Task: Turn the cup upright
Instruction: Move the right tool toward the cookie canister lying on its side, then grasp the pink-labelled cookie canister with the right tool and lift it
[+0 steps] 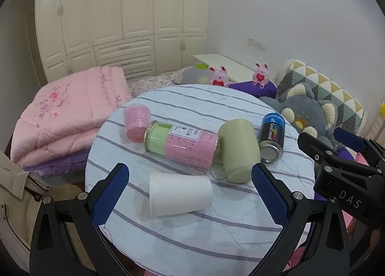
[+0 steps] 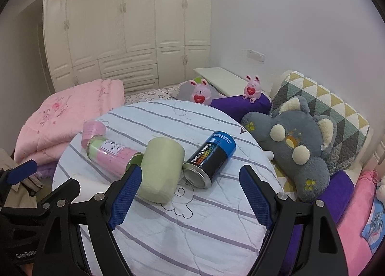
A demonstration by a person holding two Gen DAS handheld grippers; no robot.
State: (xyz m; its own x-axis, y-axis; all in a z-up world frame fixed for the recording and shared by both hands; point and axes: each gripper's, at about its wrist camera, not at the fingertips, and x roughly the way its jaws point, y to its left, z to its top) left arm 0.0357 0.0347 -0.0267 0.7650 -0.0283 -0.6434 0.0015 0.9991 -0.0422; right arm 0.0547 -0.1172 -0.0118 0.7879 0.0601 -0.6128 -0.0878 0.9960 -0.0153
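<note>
A white cup (image 1: 180, 194) lies on its side on the round striped table (image 1: 192, 235), between the fingers of my open left gripper (image 1: 190, 194). A green cup (image 1: 238, 149) lies on its side behind it; it also shows in the right wrist view (image 2: 160, 170). A pink cup (image 1: 136, 122) lies on its side at the far left. My right gripper (image 2: 190, 194) is open and empty, with its left finger just in front of the green cup.
A clear tube with pink and green contents (image 1: 180, 144) and a blue-black can (image 2: 209, 159) lie on the table. A pink quilt (image 1: 67, 112) is to the left. A grey plush cushion (image 2: 296, 146) and pink bunnies (image 2: 201, 94) are on the bed.
</note>
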